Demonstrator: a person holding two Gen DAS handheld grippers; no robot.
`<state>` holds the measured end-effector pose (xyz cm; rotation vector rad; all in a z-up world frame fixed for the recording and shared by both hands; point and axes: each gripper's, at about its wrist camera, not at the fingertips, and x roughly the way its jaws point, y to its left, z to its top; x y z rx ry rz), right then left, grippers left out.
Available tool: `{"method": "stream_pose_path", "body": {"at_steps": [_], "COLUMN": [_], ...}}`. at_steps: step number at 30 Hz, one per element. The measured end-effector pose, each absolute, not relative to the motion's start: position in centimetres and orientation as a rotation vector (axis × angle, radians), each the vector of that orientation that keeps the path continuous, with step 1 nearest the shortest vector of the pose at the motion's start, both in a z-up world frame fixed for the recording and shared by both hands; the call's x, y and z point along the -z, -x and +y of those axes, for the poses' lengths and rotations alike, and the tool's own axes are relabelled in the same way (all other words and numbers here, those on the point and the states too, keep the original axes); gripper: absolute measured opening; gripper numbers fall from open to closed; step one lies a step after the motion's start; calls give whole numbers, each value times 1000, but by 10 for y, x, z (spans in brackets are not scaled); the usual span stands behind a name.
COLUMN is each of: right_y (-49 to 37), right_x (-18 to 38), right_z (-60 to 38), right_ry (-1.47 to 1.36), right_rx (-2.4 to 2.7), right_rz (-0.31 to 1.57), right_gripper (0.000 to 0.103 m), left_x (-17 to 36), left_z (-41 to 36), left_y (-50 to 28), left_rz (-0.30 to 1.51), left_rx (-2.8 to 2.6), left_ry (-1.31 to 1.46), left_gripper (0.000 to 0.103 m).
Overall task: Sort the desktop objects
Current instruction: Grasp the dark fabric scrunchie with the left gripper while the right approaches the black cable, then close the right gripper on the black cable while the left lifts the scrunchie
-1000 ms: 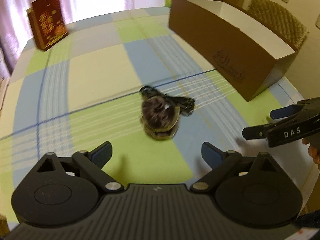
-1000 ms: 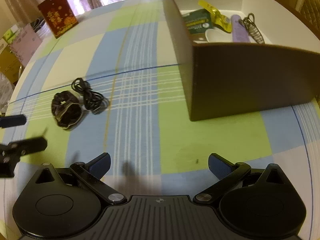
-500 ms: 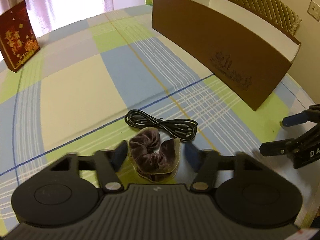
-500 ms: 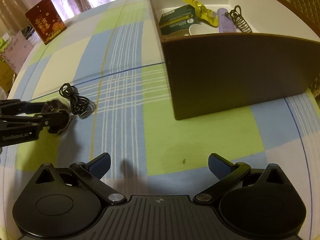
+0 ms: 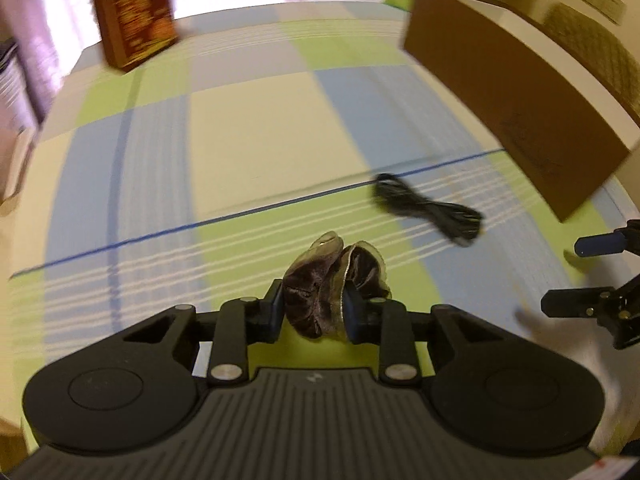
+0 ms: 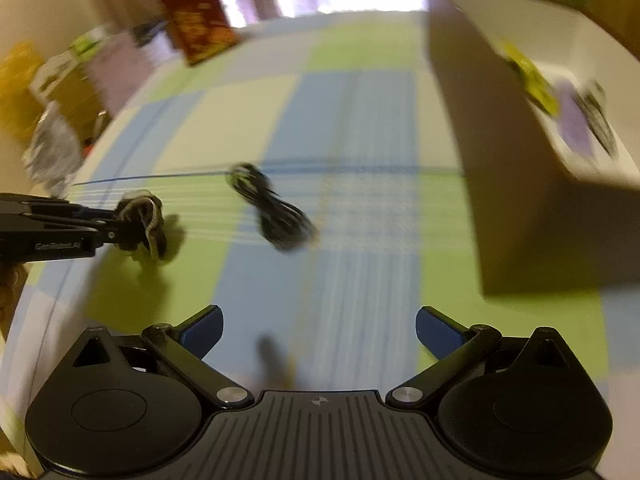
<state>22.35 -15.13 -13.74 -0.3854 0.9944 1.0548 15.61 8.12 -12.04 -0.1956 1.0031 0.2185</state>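
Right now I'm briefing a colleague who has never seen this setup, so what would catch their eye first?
First the left gripper, its jaws closing on a brown velvet scrunchie low in the left wrist view. Next the coiled black cable lying loose mid-table on the checked tablecloth, ahead of the open right gripper. Then the big brown box on the right, with items blurred inside.

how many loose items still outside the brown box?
2. The brown scrunchie sits between the closing jaws of the left gripper, its pads pressing it. The black cable lies coiled on the tablecloth, left of the brown box. Blur may hide others.
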Motion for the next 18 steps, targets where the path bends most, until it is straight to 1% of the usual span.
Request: {"method": "stream_pose_path", "body": {"at_steps": [1, 2, 3, 5, 7, 10, 12, 13, 14, 15, 16, 17, 18], "right_y": [-221, -219, -218, -221, -226, -231, -233, -232, -232, -231, -231, -231, -230], "right_x": [136, 136, 136, 138, 140, 148, 156, 159, 162, 164, 166, 168, 168], "right_z": [-143, -135, -127, -114, -102, -83, -73, -70, -68, -67, -67, -67, -69], "right_ry": [405, 426, 448, 476, 483, 531, 572, 591, 606, 614, 619, 626, 631], "right_rx": [-1079, -1101, -1115, -1126, -1156, -1189, -1212, -1221, -1225, -1230, -1233, -1235, -1237], "right_rz": [963, 932, 905, 866, 839, 826, 824, 825, 829, 833, 836, 838, 837], "right_gripper": [95, 85, 78, 75, 70, 59, 48, 47, 43, 37, 34, 28, 28], "left_x": [120, 119, 119, 118, 119, 121, 122, 123, 123, 123, 123, 123, 123], "left_z": [85, 88, 91, 92, 91, 87, 84, 83, 82, 81, 81, 81, 81], "left_y": [-153, -150, -148, -146, -145, -147, -149, -151, -152, -153, -153, -153, -153], "left_rz": [1006, 1009, 1011, 1017, 1026, 1042, 1046, 1048, 1050, 1052, 1054, 1055, 1055], "left_rx": [-234, -247, -259, -273, -280, -285, -289, -290, -290, -289, -289, -288, -288], "left_ry": [204, 213, 223, 240, 246, 246, 241, 236, 233, 232, 233, 234, 234], "left_gripper": [24, 24, 24, 25, 25, 25, 25, 25, 25, 25, 25, 25, 25]}}
